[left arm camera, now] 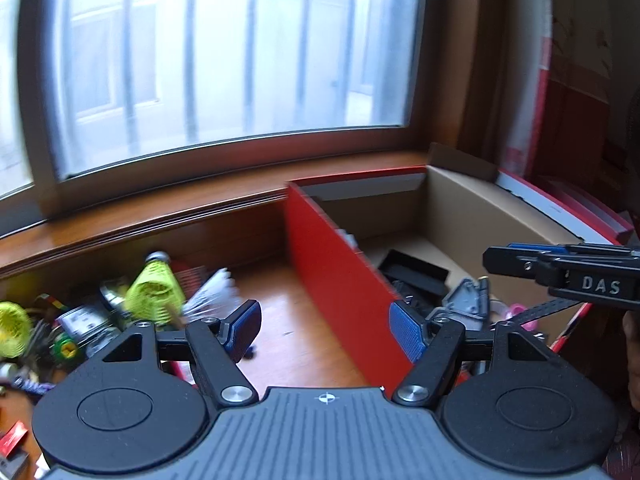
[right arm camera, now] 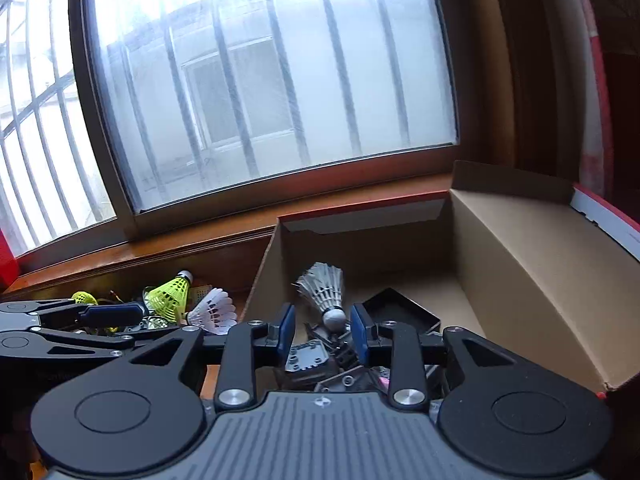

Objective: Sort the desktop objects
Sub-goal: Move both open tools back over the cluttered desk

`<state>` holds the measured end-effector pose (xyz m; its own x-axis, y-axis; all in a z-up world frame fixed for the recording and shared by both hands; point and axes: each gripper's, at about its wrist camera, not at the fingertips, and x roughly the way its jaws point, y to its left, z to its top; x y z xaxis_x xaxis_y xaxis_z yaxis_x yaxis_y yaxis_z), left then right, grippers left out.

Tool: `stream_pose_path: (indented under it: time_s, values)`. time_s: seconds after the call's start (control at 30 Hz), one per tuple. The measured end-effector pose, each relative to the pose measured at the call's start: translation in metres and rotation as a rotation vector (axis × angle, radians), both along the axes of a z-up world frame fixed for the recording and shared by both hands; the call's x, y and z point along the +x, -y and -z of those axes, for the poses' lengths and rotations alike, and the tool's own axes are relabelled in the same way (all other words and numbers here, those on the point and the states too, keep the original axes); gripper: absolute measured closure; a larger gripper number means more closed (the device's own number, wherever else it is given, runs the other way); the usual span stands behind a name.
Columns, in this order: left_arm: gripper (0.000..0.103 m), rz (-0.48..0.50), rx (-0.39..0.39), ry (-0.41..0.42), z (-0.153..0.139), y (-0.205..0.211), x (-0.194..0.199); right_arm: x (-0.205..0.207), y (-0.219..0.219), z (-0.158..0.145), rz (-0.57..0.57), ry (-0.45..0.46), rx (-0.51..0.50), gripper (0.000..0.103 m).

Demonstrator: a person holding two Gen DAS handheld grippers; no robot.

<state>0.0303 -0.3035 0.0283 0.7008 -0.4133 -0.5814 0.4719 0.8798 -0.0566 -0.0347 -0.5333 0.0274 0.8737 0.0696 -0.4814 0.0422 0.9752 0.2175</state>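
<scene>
My right gripper point(right arm camera: 323, 333) hangs open over the cardboard box point(right arm camera: 532, 280). A grey-white shuttlecock point(right arm camera: 325, 286) stands cork down between its blue pads, with a gap on each side. Under it lie a black tray point(right arm camera: 404, 308) and grey parts point(right arm camera: 308, 360). My left gripper point(left arm camera: 325, 330) is open and holds nothing, above the wooden desk point(left arm camera: 296, 344) just left of the box's red wall point(left arm camera: 340, 292). Left of it sit a yellow shuttlecock point(left arm camera: 154, 288) and a white shuttlecock point(left arm camera: 212, 296). The right gripper point(left arm camera: 500, 260) shows from the side above the box.
A heap of small items point(left arm camera: 72, 332) covers the desk at the left, with another yellow shuttlecock point(left arm camera: 14, 328). A wooden windowsill point(left arm camera: 160, 216) and a barred window run behind. A red box lid point(left arm camera: 568, 208) lies to the right of the box.
</scene>
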Motion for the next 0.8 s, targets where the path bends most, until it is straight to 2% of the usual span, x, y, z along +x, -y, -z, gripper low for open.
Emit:
stream_pose_path:
  time_s: [0.3, 0.57, 0.8]
  values:
    - [0.032, -0.201, 0.015, -0.031, 0.010, -0.098, 0.003, 0.020, -0.082, -0.008, -0.166, 0.010, -0.027, 0.061]
    - [0.031, -0.392, 0.041, -0.051, 0.020, -0.189, -0.005, 0.034, -0.157, 0.002, -0.304, -0.047, -0.035, 0.055]
    - [0.031, -0.527, 0.034, -0.078, 0.027, -0.262, -0.013, 0.046, -0.222, 0.011, -0.425, -0.096, -0.042, 0.051]
